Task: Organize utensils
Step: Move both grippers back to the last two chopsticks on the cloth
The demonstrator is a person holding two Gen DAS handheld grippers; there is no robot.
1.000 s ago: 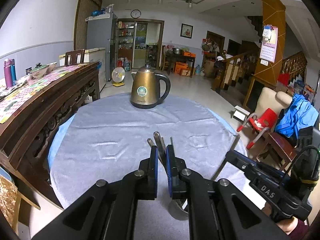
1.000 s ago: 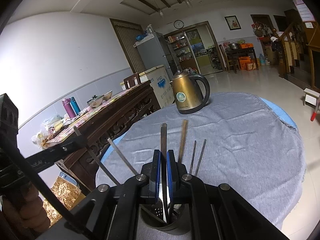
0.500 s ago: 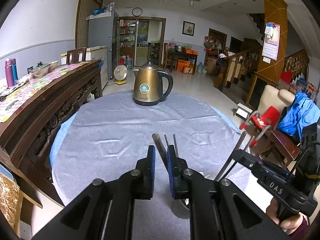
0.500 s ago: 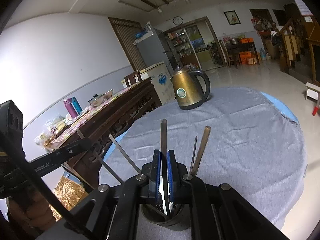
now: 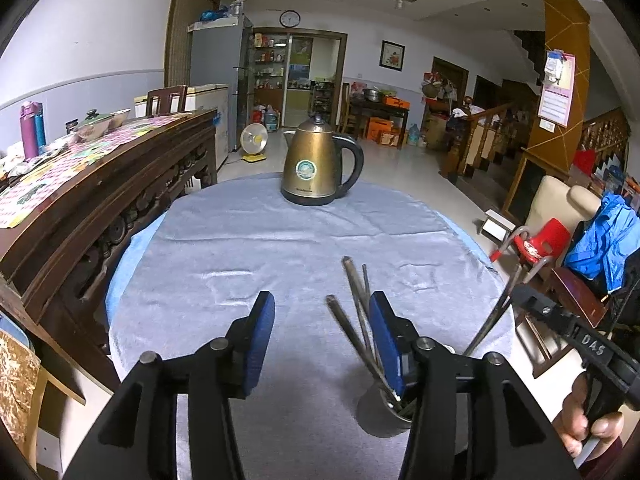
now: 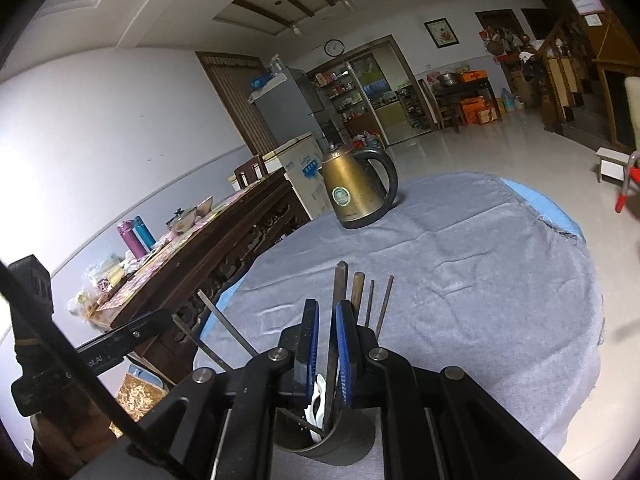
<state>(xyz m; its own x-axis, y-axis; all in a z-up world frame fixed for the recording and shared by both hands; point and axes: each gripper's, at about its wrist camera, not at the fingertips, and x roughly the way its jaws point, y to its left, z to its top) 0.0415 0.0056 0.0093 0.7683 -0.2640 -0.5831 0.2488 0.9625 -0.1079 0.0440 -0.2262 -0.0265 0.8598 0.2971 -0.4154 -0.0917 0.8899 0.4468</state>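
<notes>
A matt grey cloth (image 5: 260,248), faintly napped and creased, covers the worktop. The kettle (image 5: 316,168) is brushed brassy metal with a glossy black plastic handle. The cup (image 6: 336,438) looks like dull grey metal, its utensils (image 5: 356,312) likewise, some perhaps wood. Gripper (image 5: 322,340) arms are matt black plastic, pads (image 5: 262,344) blue rubbery. The sideboard (image 5: 100,200) is dark carved, varnished wood.

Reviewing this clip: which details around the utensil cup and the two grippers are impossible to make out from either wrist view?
- Left wrist view: the utensil cup is half covered by the left gripper; its contents are unreadable.
- Right wrist view: the lower ends of the utensils vanish behind the right gripper and into the cup, so their types stay unclear.
- Right wrist view: whether the pads truly pinch the flat handle is obscured by the tight gap.
- Left wrist view: the person's hand is cut by the frame edge.
</notes>
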